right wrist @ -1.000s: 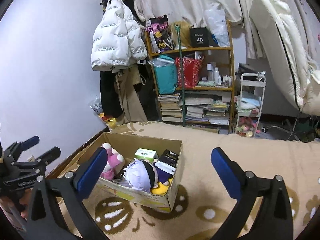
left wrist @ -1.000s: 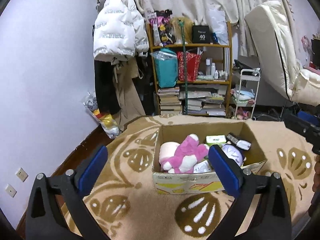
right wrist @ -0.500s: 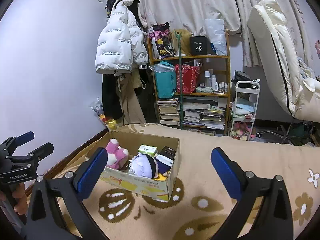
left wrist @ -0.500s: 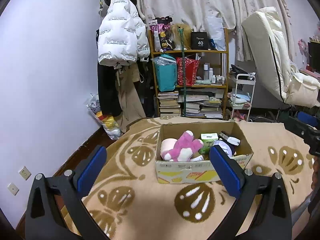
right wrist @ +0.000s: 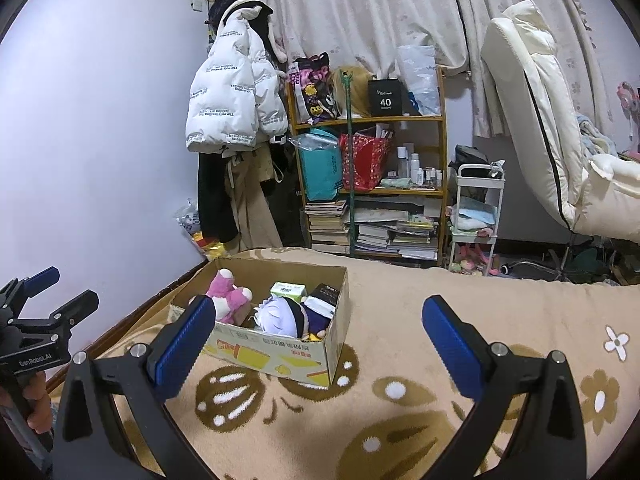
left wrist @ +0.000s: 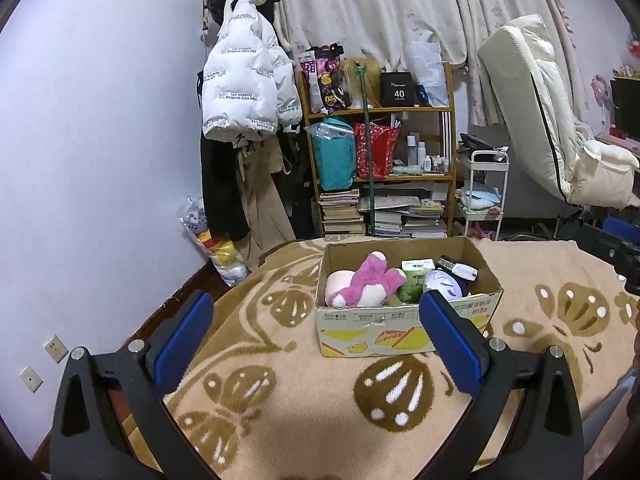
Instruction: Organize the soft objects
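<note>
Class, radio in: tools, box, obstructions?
Left tool open, empty. Right tool open, empty. Pink plush inside cardboard box. Nothing between tools and box.

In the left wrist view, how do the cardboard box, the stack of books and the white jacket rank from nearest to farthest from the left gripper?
From the left gripper, whose jaws stand open:
1. Cardboard box, on the blanket just ahead, behind the right finger.
2. Stack of books, on the floor under the shelf, behind the box.
3. White jacket, hanging high on the far wall, to the left.
</note>
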### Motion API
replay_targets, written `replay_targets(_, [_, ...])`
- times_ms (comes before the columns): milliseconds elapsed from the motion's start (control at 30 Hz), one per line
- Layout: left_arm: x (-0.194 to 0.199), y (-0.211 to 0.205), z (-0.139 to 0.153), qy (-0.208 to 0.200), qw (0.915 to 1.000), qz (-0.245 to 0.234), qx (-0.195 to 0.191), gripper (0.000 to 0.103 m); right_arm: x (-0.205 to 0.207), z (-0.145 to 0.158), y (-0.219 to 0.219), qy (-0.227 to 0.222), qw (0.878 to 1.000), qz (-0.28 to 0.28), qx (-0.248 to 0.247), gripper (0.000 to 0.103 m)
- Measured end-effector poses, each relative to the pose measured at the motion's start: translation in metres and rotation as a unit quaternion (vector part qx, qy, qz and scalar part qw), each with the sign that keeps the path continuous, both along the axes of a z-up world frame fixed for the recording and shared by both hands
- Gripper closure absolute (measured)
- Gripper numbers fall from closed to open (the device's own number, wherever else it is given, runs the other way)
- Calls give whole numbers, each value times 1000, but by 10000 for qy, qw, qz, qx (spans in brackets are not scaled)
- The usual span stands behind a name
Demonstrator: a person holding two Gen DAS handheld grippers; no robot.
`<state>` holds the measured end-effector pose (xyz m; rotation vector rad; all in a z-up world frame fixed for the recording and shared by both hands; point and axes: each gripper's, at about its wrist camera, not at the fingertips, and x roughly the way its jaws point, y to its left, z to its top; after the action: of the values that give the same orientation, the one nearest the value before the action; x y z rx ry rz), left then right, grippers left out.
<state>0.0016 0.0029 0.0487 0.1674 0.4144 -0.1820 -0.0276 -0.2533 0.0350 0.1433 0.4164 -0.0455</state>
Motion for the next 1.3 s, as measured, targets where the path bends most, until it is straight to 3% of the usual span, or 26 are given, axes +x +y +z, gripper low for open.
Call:
replay_targets(433, [10,0,-12,51,10000,26,-64,1,5,-17,4,134,9996,-83,-216,0])
replay_targets(700, [10,-6,-17,-154,9998,74,88,1,10,-21,7,96,9995,-54,-286,0])
replay_targets(1300, [14,-13,-25,-121,9997,48,190,1,14,-28,1,165,9995,-62,-266,0])
